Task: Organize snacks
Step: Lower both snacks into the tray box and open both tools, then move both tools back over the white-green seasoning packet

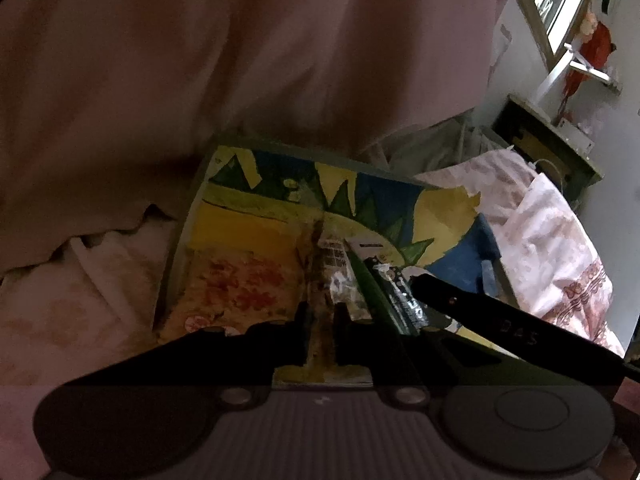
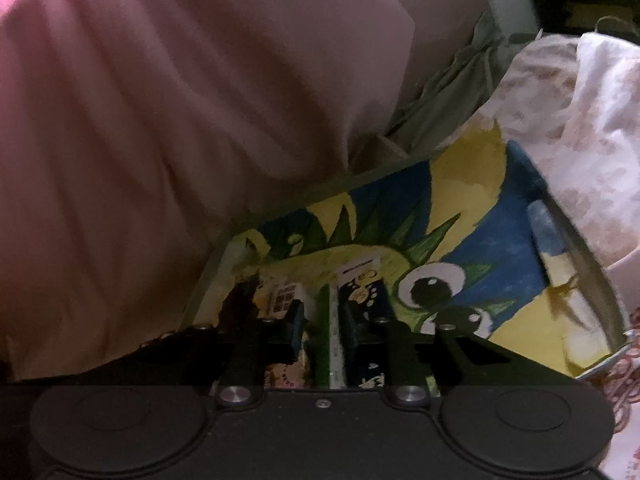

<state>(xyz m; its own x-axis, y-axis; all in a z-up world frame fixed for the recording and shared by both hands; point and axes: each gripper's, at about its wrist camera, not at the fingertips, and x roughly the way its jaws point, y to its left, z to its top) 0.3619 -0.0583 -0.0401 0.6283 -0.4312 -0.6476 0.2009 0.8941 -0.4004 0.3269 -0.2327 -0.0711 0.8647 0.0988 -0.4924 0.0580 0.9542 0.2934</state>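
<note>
- left gripper (image 1: 322, 316): its two black fingers are pinched on a thin brownish clear-plastic snack packet (image 1: 320, 276) with a white printed label, which runs straight out from between the tips over the tray
- just to the left of that packet there's a flat yellow-orange snack bag with red print (image 1: 236, 280) lying on the tray floor
- right gripper (image 2: 322, 320): black fingers with blue pads (image 2: 297, 322), narrowly apart, with the edge of a thin green-and-white snack box (image 2: 334, 340) standing between them; can't really tell if they're squeezing it or just around it
- right beside that box sits a dark blue snack packet with white lettering (image 2: 362, 292), lying flat on the tray
- everything's in a shallow painted tray with a yellow, green and blue cartoon monster and big eyes (image 2: 500, 240), grey rim around it
- behind the tray is a big pink fabric (image 2: 160, 120), and off to the right a crumpled white floral cloth (image 2: 580, 140)
</note>
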